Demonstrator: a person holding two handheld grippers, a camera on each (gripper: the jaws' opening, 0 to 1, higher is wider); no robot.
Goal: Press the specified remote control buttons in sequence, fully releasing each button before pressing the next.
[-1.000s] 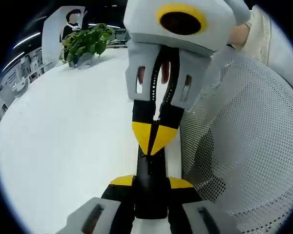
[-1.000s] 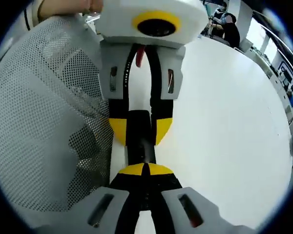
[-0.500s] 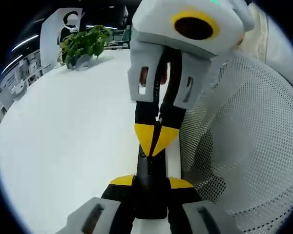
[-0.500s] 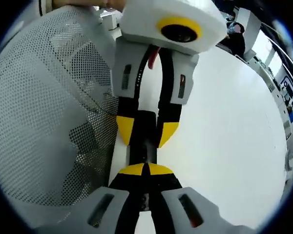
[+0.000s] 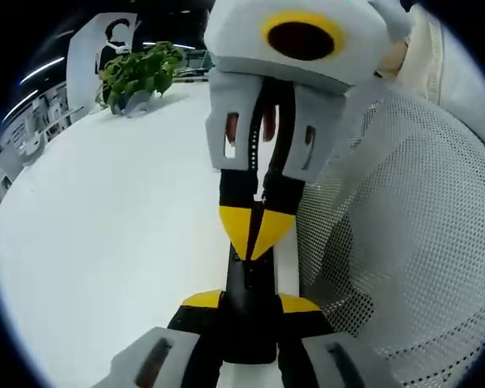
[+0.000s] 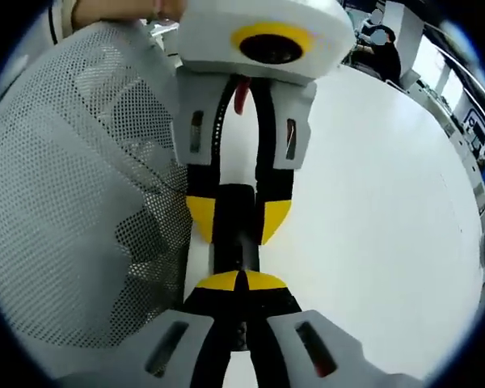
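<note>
One black remote control (image 5: 250, 303) lies lengthwise on the white table (image 5: 105, 226), clamped at its near end by the left gripper (image 5: 250, 319). The right gripper (image 6: 241, 284), jaws closed together, bears tip-down on its top face. A press seems underway; next it should lift clear before another button. A mesh basket (image 5: 404, 242) stands just beside.

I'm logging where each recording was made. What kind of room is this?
Probably an open office: a wide white table, a potted green plant at its far edge, shelving beyond, and a seated person in the background.
</note>
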